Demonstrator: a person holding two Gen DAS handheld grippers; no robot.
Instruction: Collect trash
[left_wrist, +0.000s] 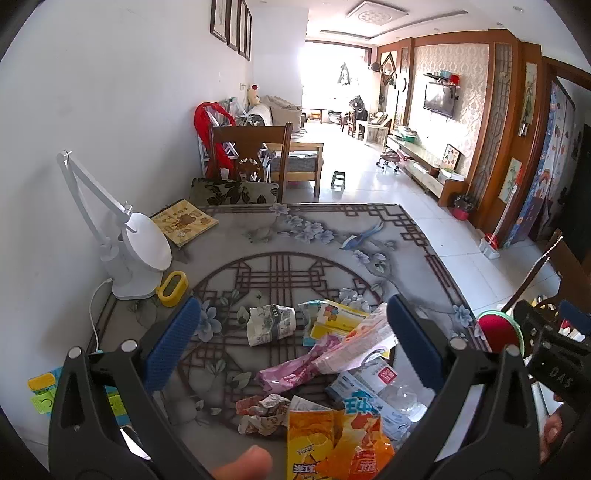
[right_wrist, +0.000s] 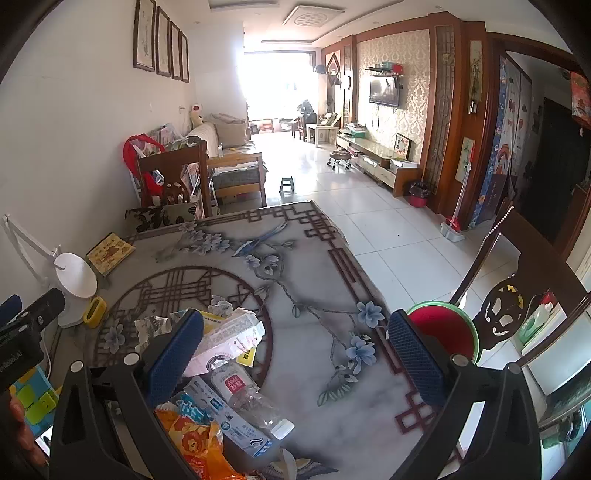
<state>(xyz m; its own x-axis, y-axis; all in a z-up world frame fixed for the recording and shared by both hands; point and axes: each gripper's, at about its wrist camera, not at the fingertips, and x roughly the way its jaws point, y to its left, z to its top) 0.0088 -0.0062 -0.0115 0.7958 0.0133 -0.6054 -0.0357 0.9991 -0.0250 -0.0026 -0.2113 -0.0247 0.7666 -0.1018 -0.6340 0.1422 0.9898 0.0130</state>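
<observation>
Trash (left_wrist: 332, 354) lies in a messy heap on the near side of the big flowery tabletop (left_wrist: 332, 236), close to where the person stands. Nothing has been picked up yet, so I think this is the very start: choosing what to grab first.

Going from big to small: the white lamp (left_wrist: 144, 254) stands by the wall, well away from the heap. A red bin (right_wrist: 443, 332) waits just past the right edge of the tabletop, probably where the trash goes.

In the heap are an orange bag (left_wrist: 332, 443), a pink wrapper (left_wrist: 295, 369), a clear bottle (right_wrist: 255, 402) and a crumpled paper (left_wrist: 271, 323).

Both tongs are spread wide and hold nothing. The left tongs (left_wrist: 291, 347) hang over the heap. The right tongs (right_wrist: 295, 358) hang over bare cloth, beside the bottle.

Next, one pair must dip down around one piece and squeeze.
</observation>
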